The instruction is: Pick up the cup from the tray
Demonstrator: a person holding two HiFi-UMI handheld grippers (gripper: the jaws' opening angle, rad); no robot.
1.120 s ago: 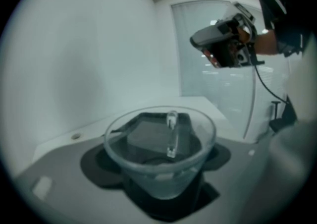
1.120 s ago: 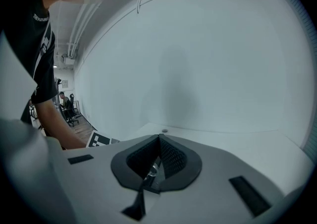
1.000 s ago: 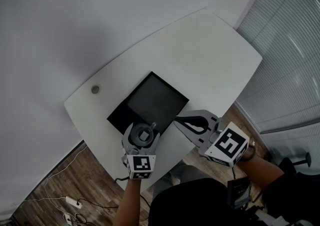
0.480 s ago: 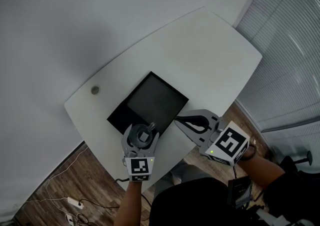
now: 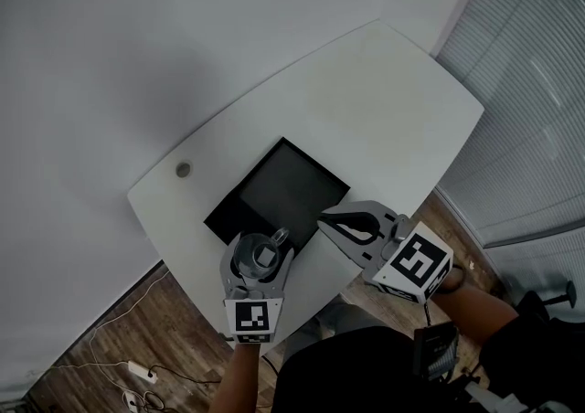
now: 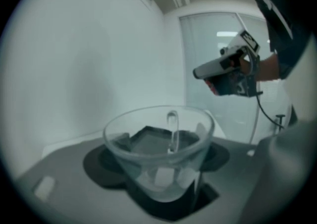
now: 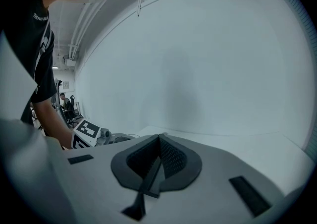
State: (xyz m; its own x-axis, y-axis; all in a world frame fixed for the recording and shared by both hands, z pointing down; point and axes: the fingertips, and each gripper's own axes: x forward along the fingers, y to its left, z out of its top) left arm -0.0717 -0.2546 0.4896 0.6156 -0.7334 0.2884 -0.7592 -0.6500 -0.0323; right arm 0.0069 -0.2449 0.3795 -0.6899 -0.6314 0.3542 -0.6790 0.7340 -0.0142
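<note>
Cup (image 6: 148,141): clear glass, clamped between the jaws of the left gripper (image 5: 260,258), over the near edge of the black tray (image 5: 288,185).
Right gripper (image 7: 158,157): jaws pressed together, holding nothing, just beside the tray.
Table (image 5: 366,91): white, with a round hole (image 5: 183,169).
Room: white wall, window blinds (image 5: 539,82), wood floor (image 5: 110,329).

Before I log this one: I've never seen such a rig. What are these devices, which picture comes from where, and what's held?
No robot: a person holds a two-jaw claw in each hand. The wide picture comes from a camera on the person's head, looking down; the other two cameras ride on the claws, looking along their jaws. A white table carries a black tray. The left claw grips a clear glass cup by the tray's near edge. The right claw is shut and empty.
</note>
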